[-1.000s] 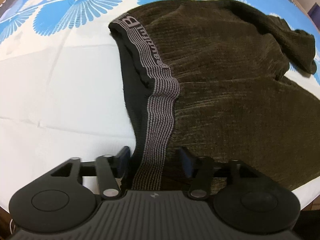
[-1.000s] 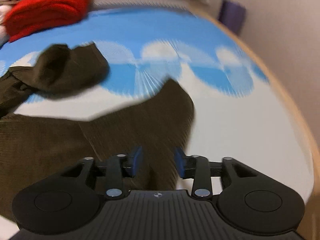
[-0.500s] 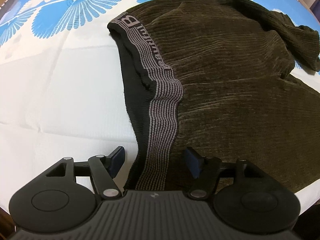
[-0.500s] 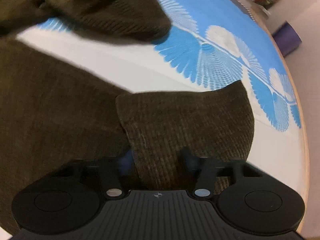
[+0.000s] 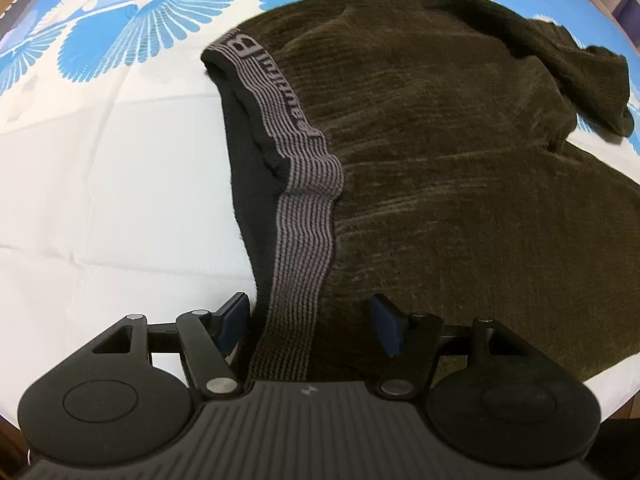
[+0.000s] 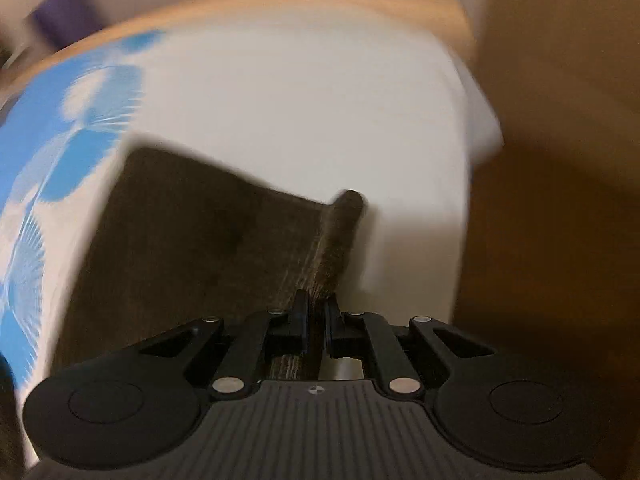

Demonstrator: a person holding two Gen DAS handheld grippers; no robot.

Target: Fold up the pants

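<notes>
Blue-and-white bedsheet (image 5: 100, 200) under dark pants (image 5: 460, 180), hem between right gripper (image 6: 316, 322) jaws.

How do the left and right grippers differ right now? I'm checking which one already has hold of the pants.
The left gripper has its jaws wide apart, straddling the striped waistband without pinching it; the right gripper is shut on a ridge of the pants fabric. The left view is sharp, the right view blurred. Both point down at the same dark pants on the blue and white sheet.
</notes>
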